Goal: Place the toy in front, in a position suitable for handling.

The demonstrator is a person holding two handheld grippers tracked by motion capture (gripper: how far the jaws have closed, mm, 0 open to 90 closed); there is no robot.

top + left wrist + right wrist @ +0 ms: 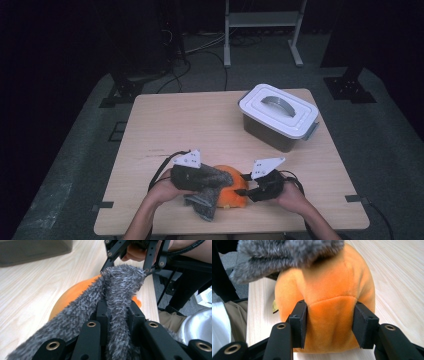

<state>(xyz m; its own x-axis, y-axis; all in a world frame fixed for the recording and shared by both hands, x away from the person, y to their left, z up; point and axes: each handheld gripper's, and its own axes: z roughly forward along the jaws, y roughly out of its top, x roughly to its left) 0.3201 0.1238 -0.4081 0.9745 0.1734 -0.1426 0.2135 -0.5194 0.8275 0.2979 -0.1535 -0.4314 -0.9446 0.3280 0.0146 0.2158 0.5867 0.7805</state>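
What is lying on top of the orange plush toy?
A grey fuzzy cloth, pinched by the left gripper, drapes over the orange plush toy. The toy's top underneath is hidden. The right gripper clamps its end.

Laboratory recording station. A single light wooden bench (pixel 210 120) stands on grey carpet (pixel 75 150) in a darkened room, enclosed by black stand bases (pixel 119 95) bolted to floor plates. Cables (pixel 200 50) trail across the floor towards a white metal frame (pixel 262 25) at the rear. Tape marks (pixel 102 205) fix the bench's edges.
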